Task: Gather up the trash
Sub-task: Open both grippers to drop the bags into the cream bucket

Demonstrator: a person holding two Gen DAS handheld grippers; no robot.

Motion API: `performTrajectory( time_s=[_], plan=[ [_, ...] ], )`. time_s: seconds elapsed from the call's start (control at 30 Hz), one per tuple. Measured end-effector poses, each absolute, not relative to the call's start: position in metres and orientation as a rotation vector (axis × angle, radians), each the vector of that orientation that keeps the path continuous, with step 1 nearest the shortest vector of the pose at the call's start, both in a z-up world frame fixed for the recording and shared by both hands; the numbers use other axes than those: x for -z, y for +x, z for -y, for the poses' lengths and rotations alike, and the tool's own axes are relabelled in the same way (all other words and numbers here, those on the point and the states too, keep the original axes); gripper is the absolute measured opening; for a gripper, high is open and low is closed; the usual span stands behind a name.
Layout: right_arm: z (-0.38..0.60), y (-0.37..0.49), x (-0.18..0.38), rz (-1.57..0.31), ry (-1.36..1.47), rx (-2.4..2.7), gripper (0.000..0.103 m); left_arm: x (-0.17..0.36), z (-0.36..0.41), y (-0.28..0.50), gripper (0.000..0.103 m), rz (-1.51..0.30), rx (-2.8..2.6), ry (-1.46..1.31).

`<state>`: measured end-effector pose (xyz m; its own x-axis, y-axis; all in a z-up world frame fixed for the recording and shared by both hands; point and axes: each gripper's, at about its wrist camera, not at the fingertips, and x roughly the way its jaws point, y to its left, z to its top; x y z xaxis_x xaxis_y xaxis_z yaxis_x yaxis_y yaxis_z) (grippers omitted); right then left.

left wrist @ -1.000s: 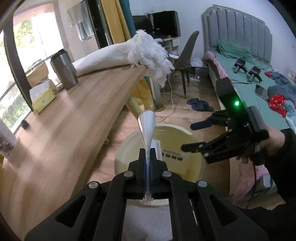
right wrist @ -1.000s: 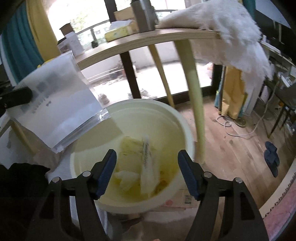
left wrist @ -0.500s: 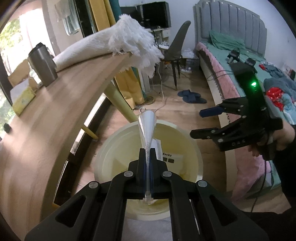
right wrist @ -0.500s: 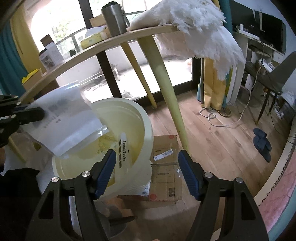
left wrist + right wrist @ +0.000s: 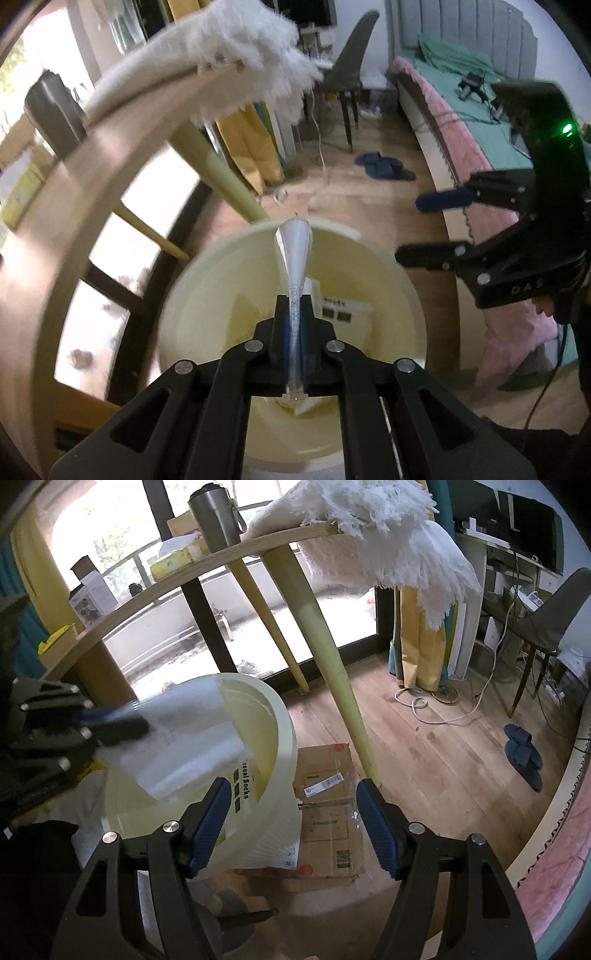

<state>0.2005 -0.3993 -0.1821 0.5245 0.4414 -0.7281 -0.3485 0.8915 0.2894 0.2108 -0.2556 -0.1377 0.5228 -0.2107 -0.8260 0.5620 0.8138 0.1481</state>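
My left gripper [image 5: 294, 306] pinches a clear plastic bag [image 5: 293, 251] edge-on, right above the pale yellow bin [image 5: 388, 258]. Its jaws are opening a little, with the bag between the pads and held. In the right wrist view the same bag [image 5: 184, 746] hangs from the left gripper [image 5: 110, 727] over the bin [image 5: 284, 720]. A white socks wrapper [image 5: 243, 786] lies inside the bin [image 5: 340, 306]. My right gripper [image 5: 291, 812] stands open and empty beside the bin's right rim; the left wrist view shows it [image 5: 421, 229] to the right of the bin.
A wooden table [image 5: 221, 557] with a white fringed cloth [image 5: 388, 535] and a steel tumbler [image 5: 218, 513] overhangs the bin. A yellow table leg [image 5: 332, 672] slants down beside it. A flattened cardboard box [image 5: 328, 812] lies right of the bin. Slippers [image 5: 524, 753], chair [image 5: 550, 620], bed [image 5: 461, 122] further off.
The left gripper has sunk with the bag from tabletop height to below the table edge, close over the bin. The right gripper has shifted off the bin to its right side.
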Motion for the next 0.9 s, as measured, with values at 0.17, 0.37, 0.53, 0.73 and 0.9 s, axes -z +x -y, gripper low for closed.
performTrajectory(
  time_s=[0.17,0.37,0.53,0.73,0.9],
  plan=[
    [0.395,0.198,0.182,-0.904,0.101,-0.476,0.071,0.136,0.252,0.205,0.037,-0.916,0.491,0.408],
    [0.39,0.194,0.175,-0.898,0.084,-0.482,0.071,0.124,0.242,0.195,0.043,-0.894,0.5,0.363],
    [0.385,0.192,0.167,-0.891,0.058,-0.491,0.071,0.111,0.231,0.186,0.045,-0.867,0.495,0.326],
    [0.368,0.185,0.153,-0.873,0.024,-0.506,0.071,0.095,0.21,0.173,0.045,-0.83,0.469,0.294],
    [0.351,0.181,0.141,-0.862,-0.008,-0.527,0.071,0.085,0.189,0.162,0.046,-0.793,0.429,0.278]
  ],
)
